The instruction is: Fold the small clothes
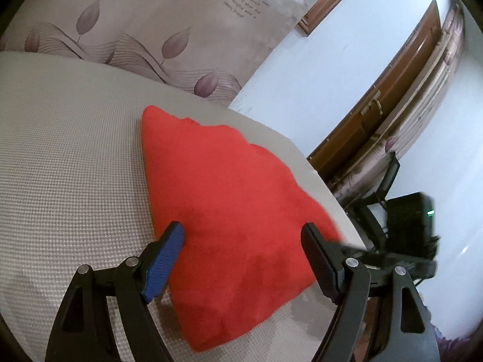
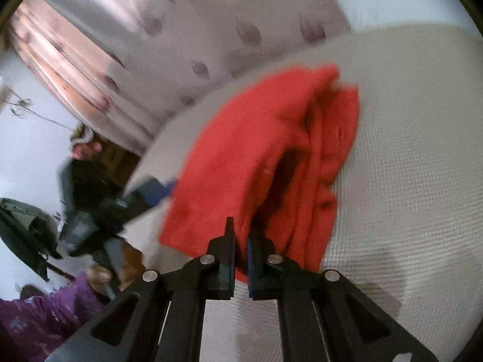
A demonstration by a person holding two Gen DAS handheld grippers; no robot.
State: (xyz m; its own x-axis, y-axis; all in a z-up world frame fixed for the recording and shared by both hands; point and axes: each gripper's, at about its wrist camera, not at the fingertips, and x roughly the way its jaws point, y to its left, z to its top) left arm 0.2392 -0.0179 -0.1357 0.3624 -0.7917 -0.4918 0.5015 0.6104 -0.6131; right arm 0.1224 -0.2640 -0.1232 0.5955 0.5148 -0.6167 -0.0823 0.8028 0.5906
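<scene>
A red garment (image 1: pixel 229 199) lay on the table (image 1: pixel 69 163), which was covered in a pale, waffle-textured cloth, and it reached close to the table's far rounded edge. In the left wrist view it looked like a folded, roughly triangular heap, one point aimed toward the leaf-patterned curtain (image 1: pixel 126 24) behind. The left gripper (image 1: pixel 243 235) hovered over the near part of that heap with its jaws standing wide apart — the blue-padded finger near the cloth's left edge, the black one over its right side, neither visibly pressing on the fabric. The right wrist view was blurred, yet it showed the garment (image 2: pixel 271 157) bunched in soft lengthwise folds, with a dark hollow between the layers. The right gripper (image 2: pixel 240 241) had its jaws drawn together on the near hem, a strip of red fabric showing in the narrow slot between the pads. To the left in that view, beyond the table's edge, the other gripper (image 2: pixel 132 202) appeared as a dark smear, with a purple sleeve (image 2: pixel 45 307) below it. A wooden door (image 1: pixel 401 87) stood in the pale blue wall.
</scene>
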